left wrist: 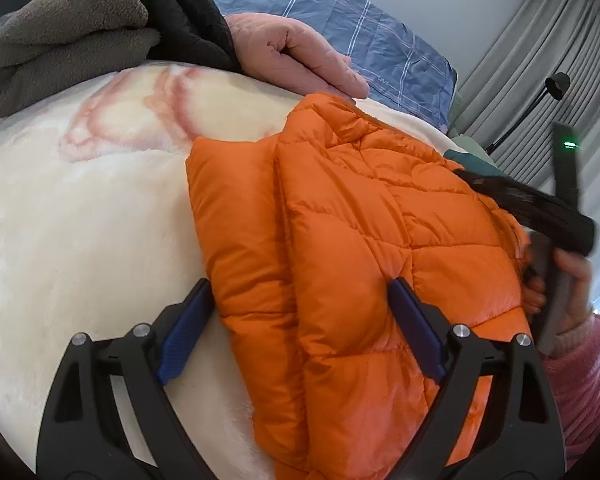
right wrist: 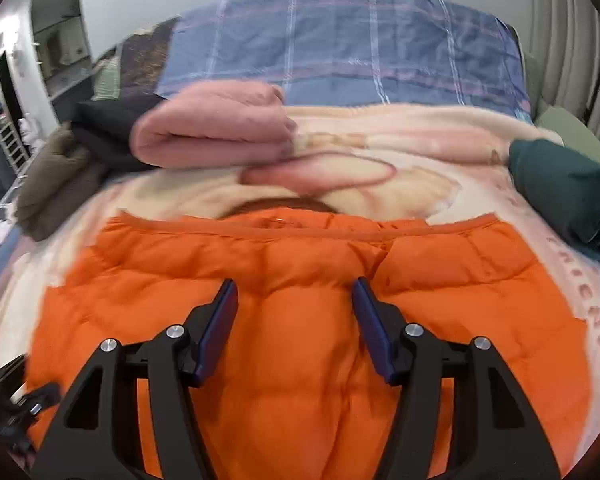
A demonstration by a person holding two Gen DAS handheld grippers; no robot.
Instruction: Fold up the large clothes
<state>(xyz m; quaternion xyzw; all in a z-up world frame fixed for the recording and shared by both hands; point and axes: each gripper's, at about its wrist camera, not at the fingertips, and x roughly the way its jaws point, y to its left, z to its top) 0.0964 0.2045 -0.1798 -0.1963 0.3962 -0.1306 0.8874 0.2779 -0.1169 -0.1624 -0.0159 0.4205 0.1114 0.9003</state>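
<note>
An orange puffer jacket [left wrist: 340,248] lies folded on a cream blanket [left wrist: 92,220] on the bed. My left gripper [left wrist: 300,292] is open and empty, its fingers straddling the jacket's left folded edge, just above it. In the right wrist view the jacket [right wrist: 300,280] spreads across the foreground. My right gripper [right wrist: 294,292] is open and empty over the jacket's middle. The right gripper also shows in the left wrist view [left wrist: 532,208] at the jacket's right edge, held by a hand in a pink sleeve.
A folded pink garment [right wrist: 212,128], a black garment [left wrist: 180,12] and a grey-brown fleece [left wrist: 60,40] lie at the far side. A dark green garment [right wrist: 560,196] lies at the right. A blue plaid duvet [right wrist: 340,48] and curtains [left wrist: 540,60] are behind.
</note>
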